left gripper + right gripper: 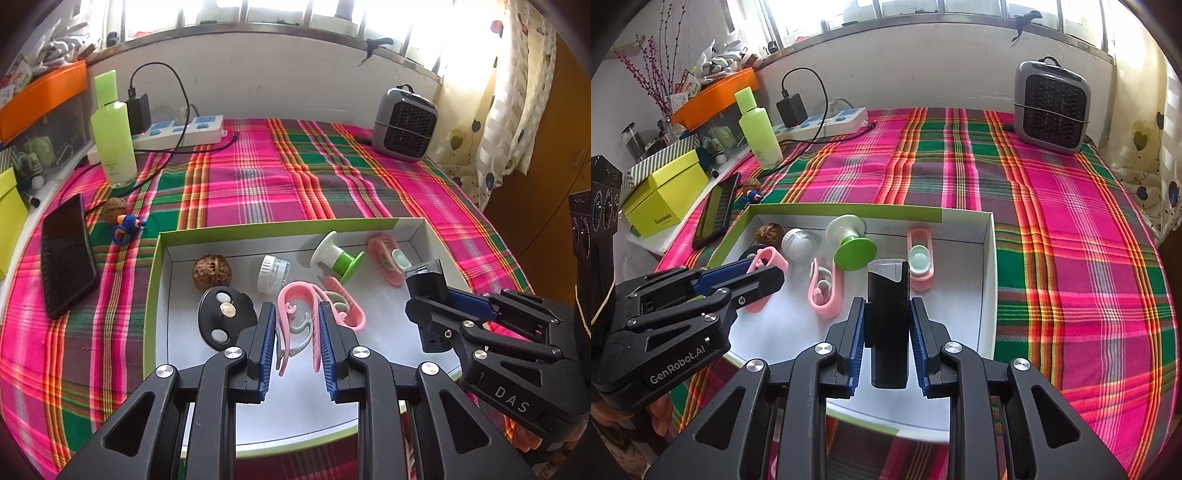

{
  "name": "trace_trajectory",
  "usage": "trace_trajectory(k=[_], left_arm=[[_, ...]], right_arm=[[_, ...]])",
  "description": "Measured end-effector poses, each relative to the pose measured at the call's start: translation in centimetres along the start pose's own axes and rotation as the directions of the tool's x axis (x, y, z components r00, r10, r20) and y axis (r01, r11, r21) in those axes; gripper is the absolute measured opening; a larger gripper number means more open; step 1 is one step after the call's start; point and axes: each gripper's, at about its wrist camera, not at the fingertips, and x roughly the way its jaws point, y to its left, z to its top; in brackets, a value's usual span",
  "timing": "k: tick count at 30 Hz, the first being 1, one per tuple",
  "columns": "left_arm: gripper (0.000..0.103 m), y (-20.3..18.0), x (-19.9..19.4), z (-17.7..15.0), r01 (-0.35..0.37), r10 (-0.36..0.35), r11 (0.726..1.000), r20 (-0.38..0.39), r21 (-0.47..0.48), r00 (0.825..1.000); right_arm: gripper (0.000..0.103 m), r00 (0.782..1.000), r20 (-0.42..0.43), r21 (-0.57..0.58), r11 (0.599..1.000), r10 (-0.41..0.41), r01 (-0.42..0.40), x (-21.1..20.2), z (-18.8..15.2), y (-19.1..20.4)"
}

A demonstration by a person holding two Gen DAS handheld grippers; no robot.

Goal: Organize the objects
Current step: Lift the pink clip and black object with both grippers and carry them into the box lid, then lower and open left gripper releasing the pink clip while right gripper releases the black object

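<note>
A shallow white box with green rim (155, 280) (988, 258) lies on the plaid cloth. Inside lie a walnut (212, 274), a small clear jar (272, 272), a green and white spool (337, 258), pink clips (386, 258), and a black disc piece (221, 317). My left gripper (297, 317) is shut on a pink clip (295, 299) just above the box floor. My right gripper (886, 314) is shut on a black bottle with a clear cap (888, 317) over the box's right part; it also shows in the left wrist view (428, 291).
Outside the box at the left lie a dark phone (66, 254), a second walnut (113, 209) and a small blue toy (127, 225). A green bottle (112, 136), a power strip (184, 129) and a grey heater (404, 123) stand at the back.
</note>
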Motion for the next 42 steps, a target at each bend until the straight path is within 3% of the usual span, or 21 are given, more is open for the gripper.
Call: trace_trajectory(k=[42], left_arm=[[0.021,0.4,2.8,-0.1,-0.029,0.029,1.0,-0.049,0.002,0.998]], right_arm=[[0.025,0.999,-0.037,-0.018,1.0,-0.009,0.008,3.2,0.8,0.5]])
